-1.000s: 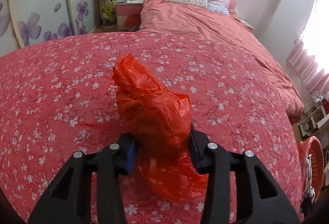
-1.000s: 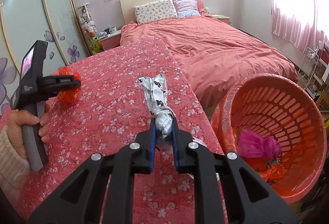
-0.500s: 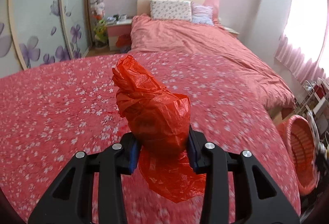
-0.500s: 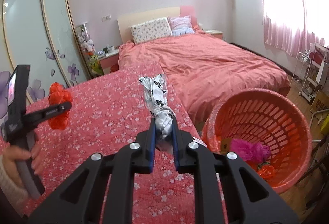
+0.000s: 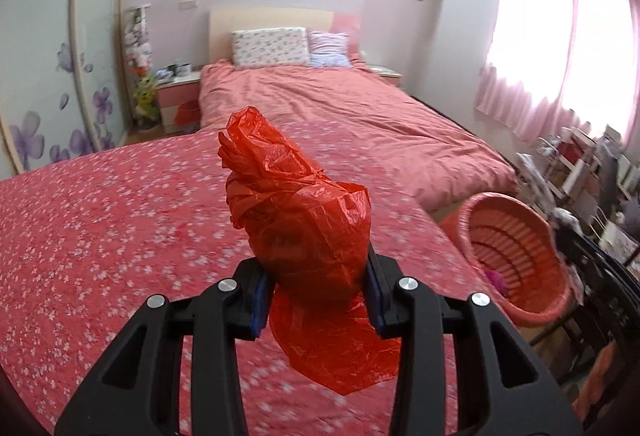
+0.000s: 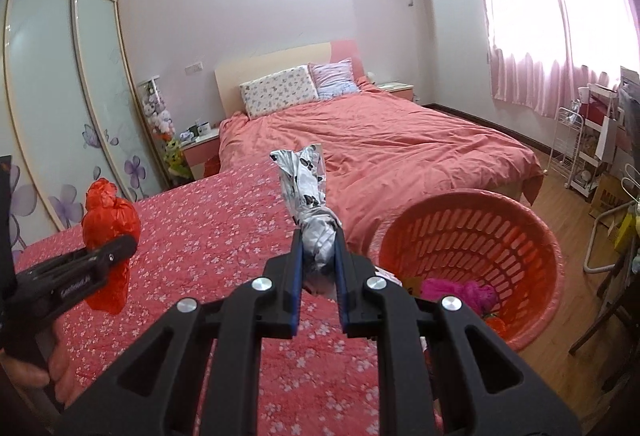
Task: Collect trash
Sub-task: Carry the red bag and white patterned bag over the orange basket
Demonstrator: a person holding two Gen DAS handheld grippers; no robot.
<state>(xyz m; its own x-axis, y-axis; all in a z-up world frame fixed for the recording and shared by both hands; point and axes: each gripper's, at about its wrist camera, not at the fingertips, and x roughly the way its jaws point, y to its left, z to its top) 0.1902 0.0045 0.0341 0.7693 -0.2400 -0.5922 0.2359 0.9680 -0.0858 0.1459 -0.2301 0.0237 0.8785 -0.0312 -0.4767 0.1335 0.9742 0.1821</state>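
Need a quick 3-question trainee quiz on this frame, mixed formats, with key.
1. True or false: the left hand-held gripper is shut on the red plastic bag.
2. What does the right hand-held gripper hold? A) silver printed wrapper B) pillow C) mug
3. Fill in: pink trash already lies in the orange ____.

Key: 1 true. 2 A, the silver printed wrapper. 3 basket, beside the floral cover.

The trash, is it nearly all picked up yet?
Some is done: pink and red bits already lie in the orange basket. Two pieces are in hand: the left gripper is shut on a red plastic bag, and the right gripper on a silver printed wrapper. Left to do: drop both into the basket.
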